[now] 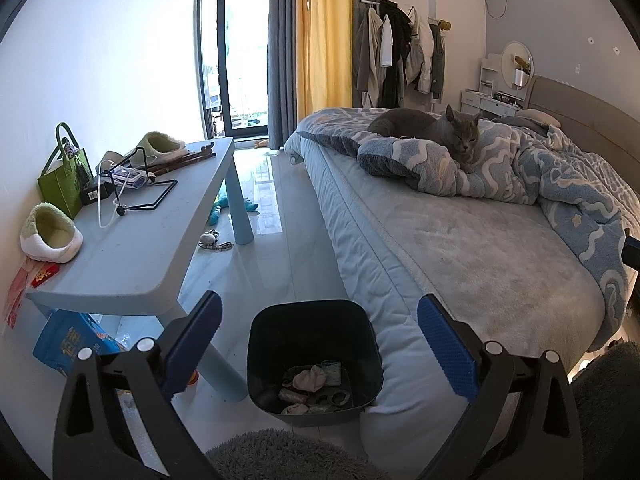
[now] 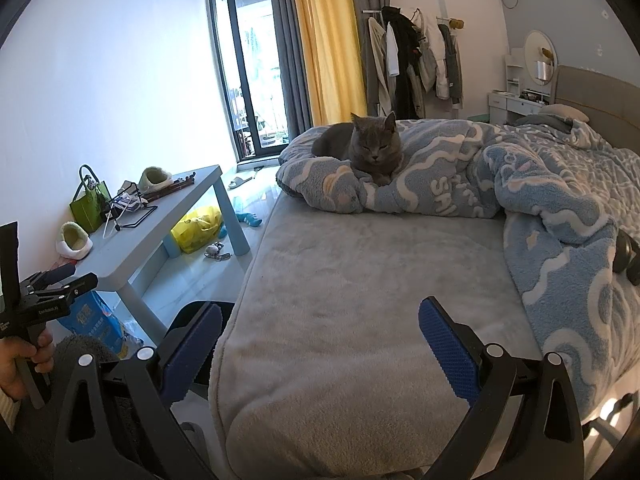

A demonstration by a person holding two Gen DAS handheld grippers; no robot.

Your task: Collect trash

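Left tongs: your left tongs (image 1: 318, 344) are hanging released, blue ribbed pads spread wide, nothing between them; the bin is showing in the gap.
Right tongs: your right tongs (image 2: 320, 346) are likewise standing released and carrying nothing, pointing over the near corner of the bed.
Bin: the dark square plastic waste bin (image 1: 266, 360) is sitting on the pale tiled floor, touching the side of the bed's mattress.
Trash: crumpled pale scraps of trash (image 1: 310, 378) are lying in the bottom of the bin.
Bed: the grey plush-covered bed (image 2: 340, 280) is carrying a rumpled blue-and-white fleece blanket (image 2: 560, 216).
Cat: a grey short-haired cat (image 2: 360, 144) is lying on the blanket's far fold, facing you.
Surface: the long pale blue plastic surface (image 1: 160, 240) is holding a green felt tote bag (image 1: 60, 176) and two green-and-white fluffy slippers (image 1: 50, 236).
Hand: in the right wrist view your hand (image 2: 24, 360) is gripping the left tool's handle.
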